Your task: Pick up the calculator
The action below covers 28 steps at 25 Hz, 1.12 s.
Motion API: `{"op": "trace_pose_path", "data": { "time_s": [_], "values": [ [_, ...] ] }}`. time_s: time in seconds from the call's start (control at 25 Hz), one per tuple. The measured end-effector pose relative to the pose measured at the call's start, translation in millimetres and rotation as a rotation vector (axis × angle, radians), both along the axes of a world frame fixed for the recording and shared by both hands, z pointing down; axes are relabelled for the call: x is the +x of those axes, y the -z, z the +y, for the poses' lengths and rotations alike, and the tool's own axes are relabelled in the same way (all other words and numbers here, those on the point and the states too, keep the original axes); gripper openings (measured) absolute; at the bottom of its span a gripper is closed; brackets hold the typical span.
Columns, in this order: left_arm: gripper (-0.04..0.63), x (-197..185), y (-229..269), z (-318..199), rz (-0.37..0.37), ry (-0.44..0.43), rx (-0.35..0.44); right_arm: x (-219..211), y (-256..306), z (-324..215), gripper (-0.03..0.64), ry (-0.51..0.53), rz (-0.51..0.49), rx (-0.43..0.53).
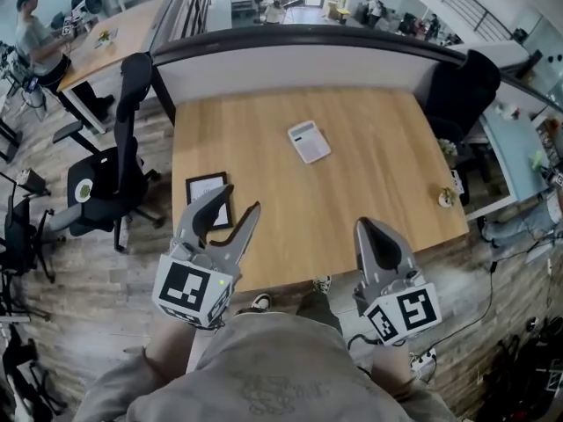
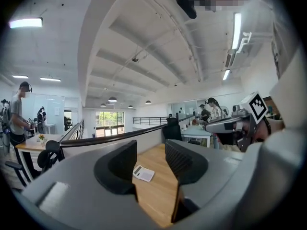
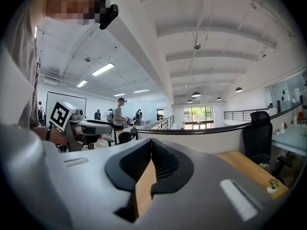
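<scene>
My left gripper (image 1: 239,199) sits in the lower left of the head view with its jaws apart and nothing between them; my right gripper (image 1: 370,228), lower right, has its jaws pressed together and is empty, both held over the near edge of the desk (image 1: 387,178).

Just beyond my left jaws, slightly left of centre, lies a black-framed picture (image 1: 203,186) flat on the wood; I judge that a low, straight reach from that side could clip its frame and drag it, so I would lift over it.

The calculator (image 1: 309,141) lies flat just above the middle of the frame, well apart from both grippers and turned at an angle to the desk edge. The main risk I see is that it is thin and flat: jaws coming down short of its edges would likely skid over the top or shove it away instead of closing on it; coming in square to the desk, not to its tilt, might pinch a corner and let it swing out. My closed right gripper would only push it.

At the right edge a small round object (image 1: 446,198) stands clear of the path; behind the desk runs a curved partition (image 1: 290,64); office chairs (image 1: 114,178) stand at the left.
</scene>
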State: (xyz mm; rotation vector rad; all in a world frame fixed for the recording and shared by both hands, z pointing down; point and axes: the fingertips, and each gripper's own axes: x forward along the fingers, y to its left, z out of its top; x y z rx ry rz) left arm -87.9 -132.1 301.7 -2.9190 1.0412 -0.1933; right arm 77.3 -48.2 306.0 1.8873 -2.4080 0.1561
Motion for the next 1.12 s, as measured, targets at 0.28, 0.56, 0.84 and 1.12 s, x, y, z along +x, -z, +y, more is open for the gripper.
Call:
{"op": "trace_pose_path", "data": {
  "time_s": [0.28, 0.56, 0.84, 1.12],
  "values": [
    [0.187, 49.3, 1.4, -38.8, -0.036, 0.153, -0.01, 68.1, 6.4, -52.3, 0.011, 0.129, -0.006, -0.003],
    [0.186, 105.3, 7.8, -57.1, -0.048, 0.261, -0.003, 131.3, 0.3, -90.1, 0.011, 0.236, -0.018, -0.032],
    [0.187, 141.8, 4.0, -61.6, -0.074, 0.338, -0.011, 166.0, -7.8, -110.1, 0.011, 0.33, -0.038, -0.038],
    [0.187, 154.1, 6.1, -64.0, -0.102, 0.347, -0.021, 181.6, -15.3, -127.0, 0.011, 0.348, -0.059, -0.05]
  ]
}}
